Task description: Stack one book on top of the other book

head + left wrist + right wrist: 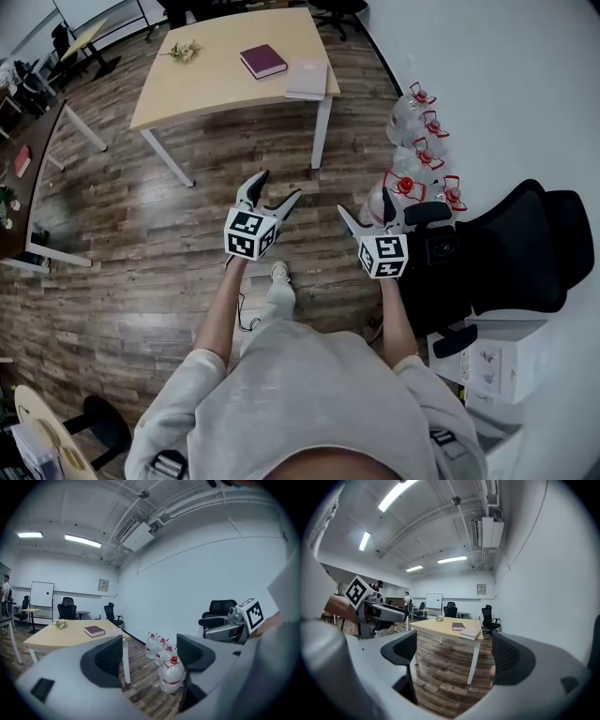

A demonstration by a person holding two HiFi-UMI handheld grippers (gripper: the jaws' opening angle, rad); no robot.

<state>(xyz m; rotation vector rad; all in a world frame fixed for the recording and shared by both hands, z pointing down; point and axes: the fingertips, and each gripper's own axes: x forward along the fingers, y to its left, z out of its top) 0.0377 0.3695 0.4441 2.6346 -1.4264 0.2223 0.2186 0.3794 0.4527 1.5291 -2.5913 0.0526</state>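
A maroon book [263, 61] lies flat on the light wooden table [206, 84] far ahead, and a pale grey book [307, 79] lies beside it at the table's right edge, apart from it. Both show in the right gripper view, the maroon book [458, 626] behind the grey book [469, 633]. The left gripper view catches the maroon book [94, 631]. My left gripper [275, 192] and right gripper [367, 214] hang open over the wooden floor, well short of the table, with nothing between their jaws.
Several large water bottles [417, 141] with red caps stand by the white wall on the right. A black office chair [511, 248] and white boxes [502, 361] are at my right. A small flower bunch [184, 51] rests on the table. Other desks [37, 159] line the left.
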